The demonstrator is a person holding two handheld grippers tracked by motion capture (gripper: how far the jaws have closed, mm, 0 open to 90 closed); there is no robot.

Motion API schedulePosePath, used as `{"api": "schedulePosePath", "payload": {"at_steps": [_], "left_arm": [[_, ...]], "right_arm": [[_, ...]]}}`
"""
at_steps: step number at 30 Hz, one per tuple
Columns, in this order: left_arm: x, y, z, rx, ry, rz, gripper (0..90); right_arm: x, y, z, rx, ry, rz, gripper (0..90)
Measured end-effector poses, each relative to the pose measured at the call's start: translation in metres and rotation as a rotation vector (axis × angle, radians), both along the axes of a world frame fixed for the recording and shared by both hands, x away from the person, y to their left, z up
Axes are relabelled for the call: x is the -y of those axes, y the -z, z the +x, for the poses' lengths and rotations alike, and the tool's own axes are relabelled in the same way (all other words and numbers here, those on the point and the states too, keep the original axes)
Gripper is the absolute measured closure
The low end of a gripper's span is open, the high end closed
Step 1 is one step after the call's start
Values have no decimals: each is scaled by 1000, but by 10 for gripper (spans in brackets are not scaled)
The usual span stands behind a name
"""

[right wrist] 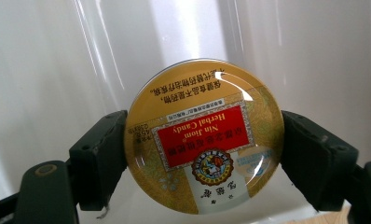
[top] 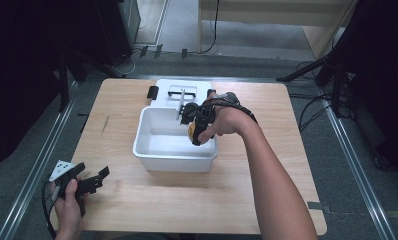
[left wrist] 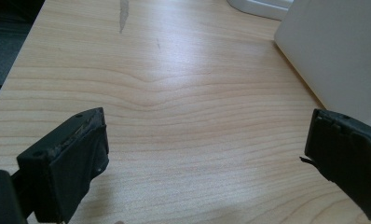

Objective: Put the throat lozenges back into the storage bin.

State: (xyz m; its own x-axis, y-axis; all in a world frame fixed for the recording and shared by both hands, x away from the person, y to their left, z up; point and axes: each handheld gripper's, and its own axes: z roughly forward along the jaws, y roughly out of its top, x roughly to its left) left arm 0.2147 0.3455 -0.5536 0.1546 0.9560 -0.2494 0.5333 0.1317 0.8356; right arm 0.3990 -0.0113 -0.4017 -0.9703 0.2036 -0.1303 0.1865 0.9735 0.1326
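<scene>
My right hand-held gripper (right wrist: 204, 154) clamps the herbal candy tin (right wrist: 204, 137) by its rim over the white bin (top: 152, 150), apparently for depositing; my left hand-held gripper (left wrist: 204, 154), wide open and empty, idles near the worktop's (top: 187, 195) front-left corner.

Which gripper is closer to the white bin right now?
Right. The right gripper is over the white bin, holding a candy tin; the left gripper rests on the table, apart.

A light wooden table (top: 137, 200) stands on grey floor (top: 347, 165) flanked by metal rails (top: 32, 175); pale wooden furniture (top: 267, 12) at twelve o'clock, dark equipment (top: 32, 50) at ten, cables (top: 312, 107) at two.
</scene>
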Motion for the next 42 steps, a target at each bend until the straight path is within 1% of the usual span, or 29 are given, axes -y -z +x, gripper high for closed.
{"api": "schedulePosePath", "payload": {"at_steps": [3, 4, 11, 13, 14, 15, 17, 18, 19, 20, 22, 23, 25, 29, 32, 35, 37, 38, 39, 40, 41, 42], "left_arm": [[0, 0, 0, 1, 0, 0, 0], [0, 0, 0, 0, 0, -1, 0], [0, 0, 0, 2, 0, -1, 0], [0, 0, 0, 2, 0, -2, 0], [0, 0, 0, 2, 0, -2, 0], [0, 0, 0, 2, 1, -1, 0], [0, 0, 0, 2, 0, -2, 0], [0, 0, 0, 1, 3, 2, 0], [0, 0, 0, -1, 2, 1, 0], [0, 0, 0, 0, 1, 0, 0], [0, 0, 0, -2, 2, 1, 0], [0, 0, 0, -2, 2, 0, 0], [0, 0, 0, 2, 3, 1, 0], [0, 0, 0, -1, 2, 4, 0], [0, 0, 0, -2, -1, 5, 0], [0, 0, 0, -2, -1, 4, 0], [0, 0, 0, -2, 1, 6, 0], [0, 0, 0, -1, 1, 4, 0], [0, 0, 0, -3, 1, 4, 0], [-1, 0, 0, -3, 2, 3, 0], [0, 0, 0, -1, 1, 3, 0], [0, 0, 0, -2, 1, 4, 0]], "right_arm": [[-1, 7, -1, -14, 6, -22, 205], [-2, 10, -1, -17, 0, -27, 206], [-4, 23, -2, -19, -1, -56, 206], [-5, 26, -2, -27, 4, -71, 206], [-5, 29, -2, -41, 16, -82, 206], [-5, 30, -2, -45, 15, -83, 206], [-5, 35, -2, -33, 10, -107, 206], [-5, 36, -3, -32, 18, -113, 206], [-6, 38, -3, -30, 16, -112, 206], [-6, 39, -3, -31, 29, -114, 206], [-6, 42, -3, -25, 19, -117, 206], [-7, 43, -4, -30, 19, -123, 206], [-7, 46, -5, -40, -1, -126, 205], [-6, 49, -6, -30, -3, -120, 204], [-5, 48, -6, -43, 8, -113, 195], [-5, 48, -5, -32, 13, -104, 158], [-5, 48, -5, -17, 12, -101, 152], [-5, 48, -5, -6, 6, -96, 162], [-4, 47, -6, 4, 14, -96, 174], [-4, 46, -7, 10, 12, -98, 200], [-3, 45, -8, 21, 9, -89, 231], [-3, 43, -8, 33, 2, -75, 281]]}}
